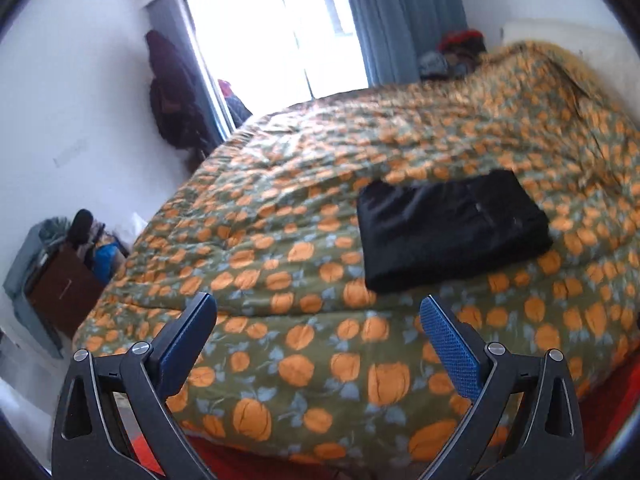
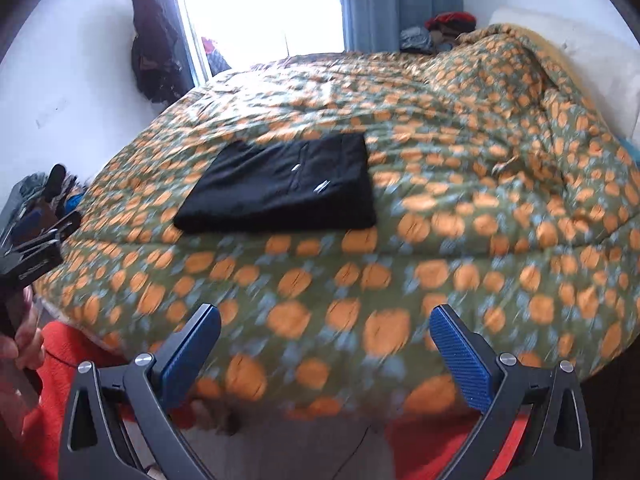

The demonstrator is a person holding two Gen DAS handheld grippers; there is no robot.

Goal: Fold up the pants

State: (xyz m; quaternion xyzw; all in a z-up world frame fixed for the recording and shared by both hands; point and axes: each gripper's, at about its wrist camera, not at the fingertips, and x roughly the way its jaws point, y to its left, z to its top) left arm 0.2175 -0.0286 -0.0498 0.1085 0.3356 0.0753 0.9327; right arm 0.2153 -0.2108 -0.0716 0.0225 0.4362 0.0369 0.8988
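Note:
The black pants [image 1: 452, 228] lie folded into a flat rectangle on the pumpkin-print quilt [image 1: 304, 208] of the bed. In the right wrist view the pants [image 2: 284, 184] sit left of centre on the quilt [image 2: 460, 184]. My left gripper [image 1: 318, 308] hangs open over the near part of the quilt, short of the pants, with nothing between its blue pads [image 1: 450, 344]. My right gripper [image 2: 326, 320] is open too, over the bed's near edge, well back from the pants. The left gripper's black body [image 2: 36, 252] shows at the right wrist view's left edge, with a hand [image 2: 20, 344] below it.
A bright window [image 1: 276, 36] with blue curtains [image 1: 396, 16] stands behind the bed. Dark clothes [image 1: 172, 96] hang on the left wall. A cluttered brown box and bins [image 1: 60, 276] sit on the floor at left. A clothes pile [image 2: 444, 28] and a white pillow [image 2: 592, 68] lie at the bed's head. Red fabric [image 2: 60, 380] lies below the near edge.

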